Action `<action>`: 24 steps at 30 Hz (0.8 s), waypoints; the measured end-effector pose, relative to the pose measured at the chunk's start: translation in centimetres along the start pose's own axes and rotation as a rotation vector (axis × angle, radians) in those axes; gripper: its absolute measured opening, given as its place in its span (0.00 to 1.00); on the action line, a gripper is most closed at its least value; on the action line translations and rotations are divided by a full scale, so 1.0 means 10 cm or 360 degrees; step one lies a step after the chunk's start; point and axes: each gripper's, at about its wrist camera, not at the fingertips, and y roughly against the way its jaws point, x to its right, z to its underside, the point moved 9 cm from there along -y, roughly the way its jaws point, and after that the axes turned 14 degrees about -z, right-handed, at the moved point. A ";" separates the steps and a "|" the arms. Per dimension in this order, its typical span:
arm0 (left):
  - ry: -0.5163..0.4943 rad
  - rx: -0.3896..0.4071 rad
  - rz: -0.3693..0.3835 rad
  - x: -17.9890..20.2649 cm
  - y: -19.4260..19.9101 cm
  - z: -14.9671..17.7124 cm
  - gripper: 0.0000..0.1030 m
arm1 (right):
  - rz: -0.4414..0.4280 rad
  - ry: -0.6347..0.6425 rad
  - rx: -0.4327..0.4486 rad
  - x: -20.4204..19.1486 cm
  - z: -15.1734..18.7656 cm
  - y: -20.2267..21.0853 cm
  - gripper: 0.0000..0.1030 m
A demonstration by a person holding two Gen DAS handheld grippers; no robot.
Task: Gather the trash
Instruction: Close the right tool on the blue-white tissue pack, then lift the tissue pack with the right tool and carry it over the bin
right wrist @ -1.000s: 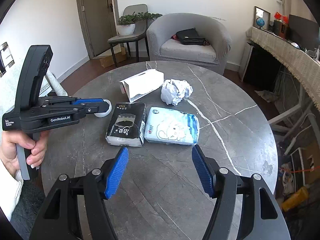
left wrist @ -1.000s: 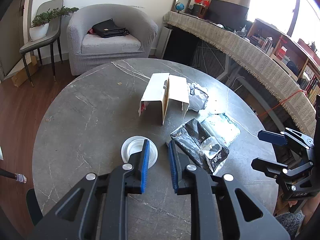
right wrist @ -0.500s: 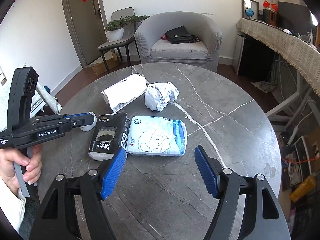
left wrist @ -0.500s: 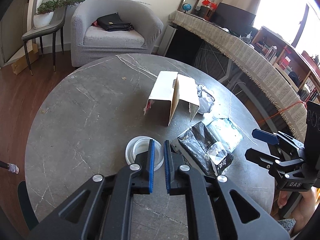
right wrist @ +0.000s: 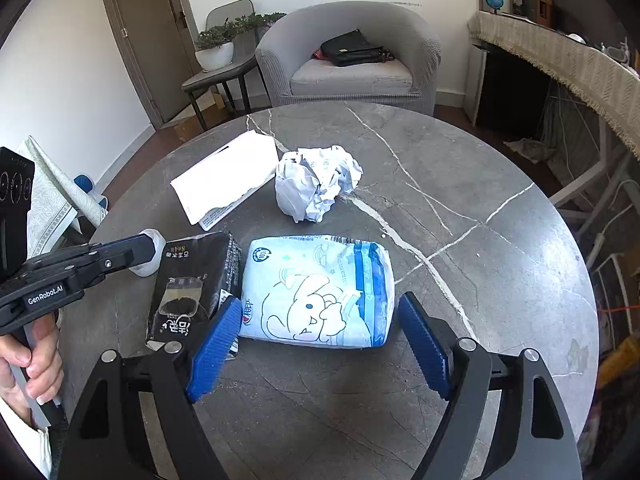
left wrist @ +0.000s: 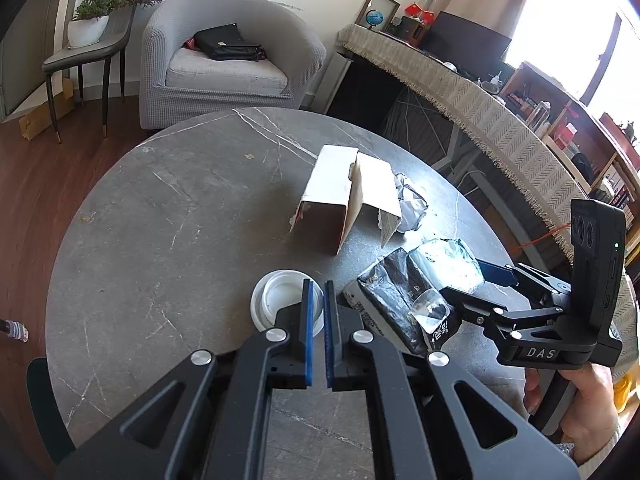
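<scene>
Pickup stage, nothing lifted yet. Left gripper (left wrist: pixel 316 320) nearly shut, narrow gap seen, rim of white lid (left wrist: pixel 276 300) between pads; firm grip cannot be told. Right gripper (right wrist: pixel 316 344) held wide, blue pack (right wrist: pixel 316 288) straddled near table (right wrist: pixel 500 280) near edge. Black pouch (right wrist: pixel 192 280) touching pack's left side. Next: right jaws to be lowered and closed on pack only, pouch avoided.

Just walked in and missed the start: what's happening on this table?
A person is clearing trash with two handheld grippers. The left gripper is nearly shut on the white lid's rim. The right gripper, open, straddles the blue-and-white packet. The black pouch, crumpled paper and torn box lie untouched.
</scene>
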 end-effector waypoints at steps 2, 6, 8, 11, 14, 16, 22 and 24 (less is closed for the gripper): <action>0.0010 0.0002 0.0011 0.00 0.01 -0.01 0.05 | 0.0016 0.0024 -0.0002 -0.01 -0.02 -0.02 0.80; 0.0015 0.0010 0.0027 -0.01 0.04 -0.01 0.05 | 0.0052 0.0083 -0.0018 -0.04 -0.03 -0.04 0.70; 0.0026 0.0012 0.0035 -0.02 0.05 -0.01 0.04 | 0.0054 0.0091 -0.0012 -0.04 -0.04 -0.02 0.67; 0.0040 0.0020 0.0043 -0.05 0.07 -0.02 0.03 | 0.0075 0.0099 0.0008 -0.03 -0.06 0.05 0.64; 0.0059 0.0026 0.0065 -0.08 0.10 -0.03 0.03 | 0.0080 0.0101 0.0042 -0.04 -0.11 0.15 0.63; 0.0066 0.0029 0.0081 -0.08 0.11 -0.03 0.03 | 0.0076 0.0108 0.0068 -0.06 -0.15 0.21 0.63; 0.0075 0.0048 0.0115 -0.10 0.17 -0.03 0.02 | 0.0032 0.0131 0.0123 -0.24 -0.27 0.33 0.62; 0.0090 0.0064 0.0130 -0.13 0.22 -0.04 0.02 | 0.0018 0.0155 0.0131 -0.34 -0.31 0.34 0.62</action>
